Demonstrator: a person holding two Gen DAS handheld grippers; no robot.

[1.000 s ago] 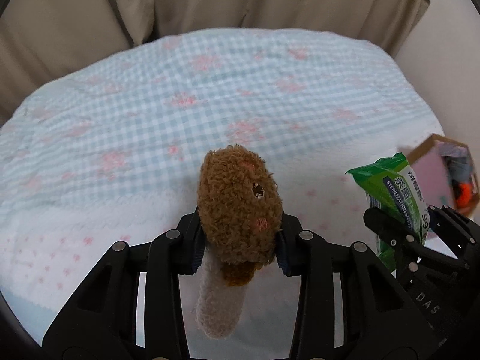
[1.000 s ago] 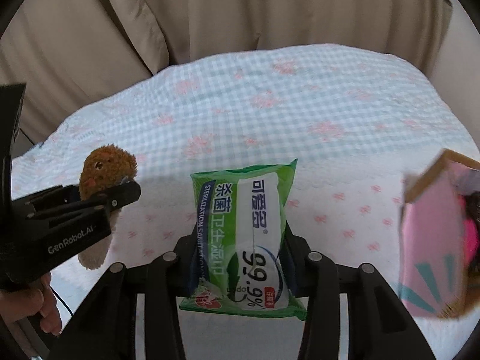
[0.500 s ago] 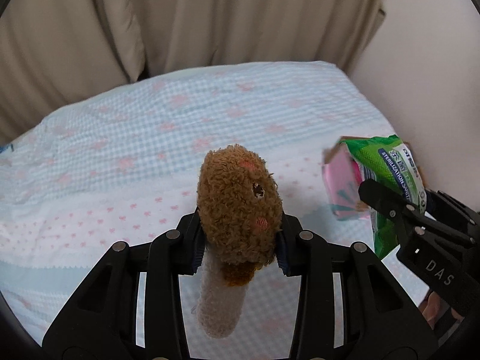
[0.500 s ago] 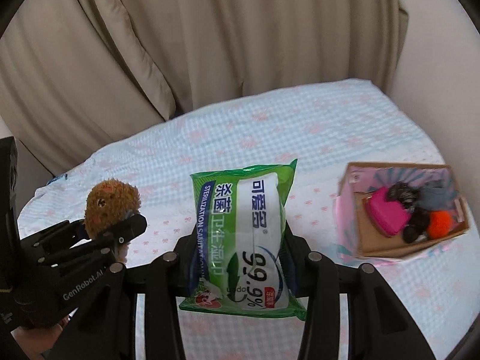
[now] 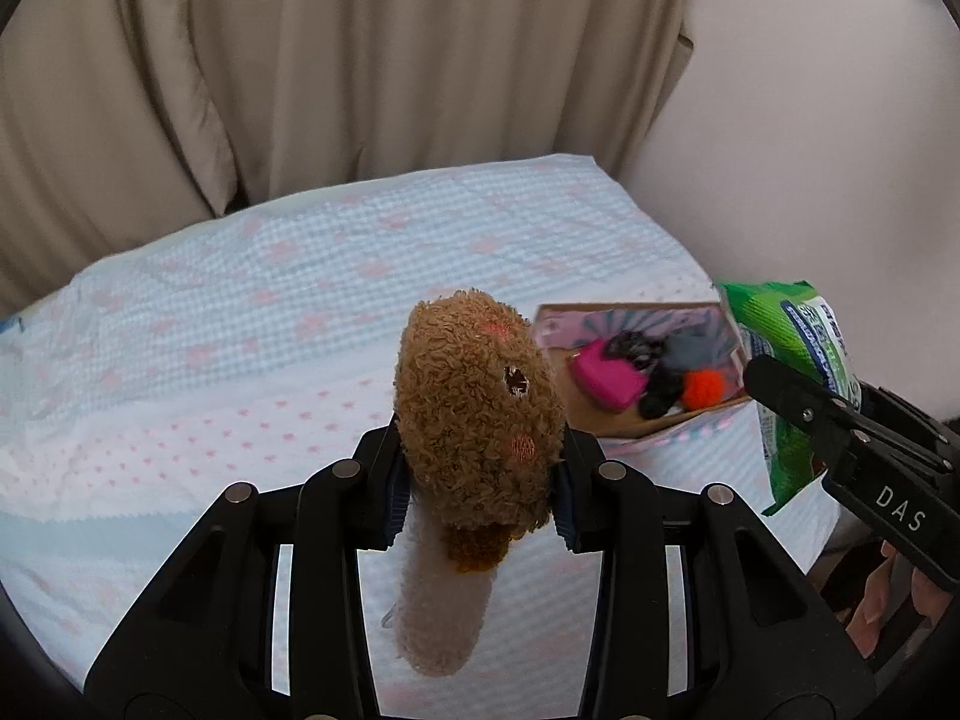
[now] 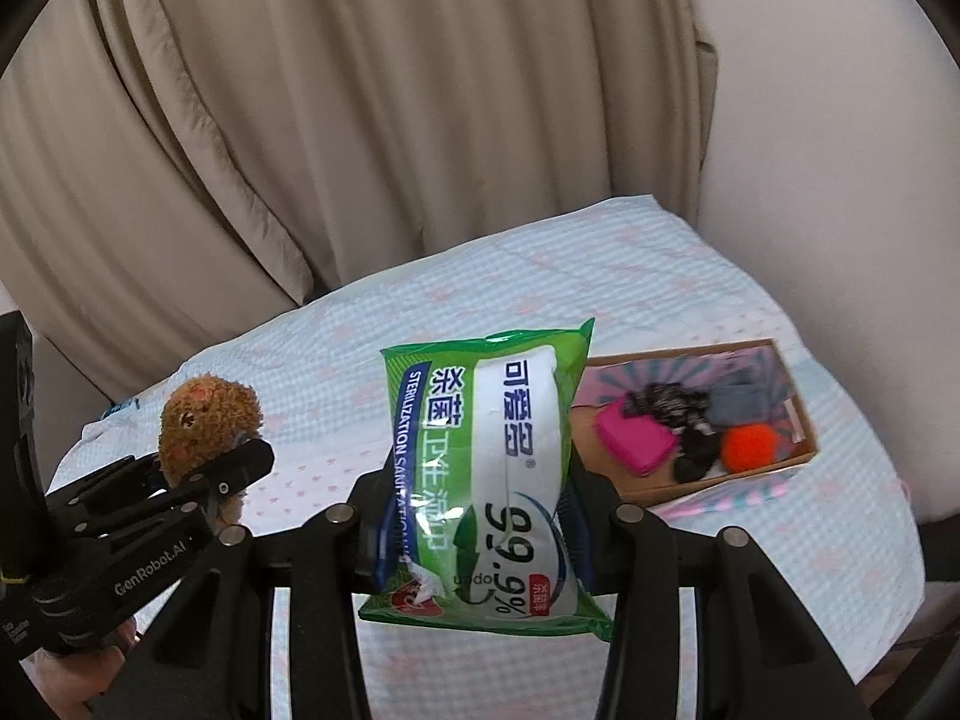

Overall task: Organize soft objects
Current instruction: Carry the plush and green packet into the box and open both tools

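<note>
My left gripper [image 5: 477, 492] is shut on a brown plush toy [image 5: 474, 414] with a pale stalk hanging below, held above the bed. It also shows at the left of the right wrist view [image 6: 204, 414]. My right gripper [image 6: 480, 516] is shut on a green wet-wipes pack [image 6: 486, 468], also seen at the right edge of the left wrist view [image 5: 792, 378]. An open cardboard box [image 6: 798, 462] lies on the bed at the right; it holds a pink pouch [image 6: 636, 438], an orange pompom [image 6: 750, 447], dark and grey soft items. The box also shows in the left wrist view [image 5: 624, 420].
The bed has a light blue checked sheet [image 5: 288, 312] with pink marks. Beige curtains [image 5: 360, 72] hang behind it and a white wall [image 5: 840, 120] stands at the right. The person's hands hold both grippers.
Both grippers have risen and swung right with their loads. The box has come more fully into both views, and more curtain and wall show.
</note>
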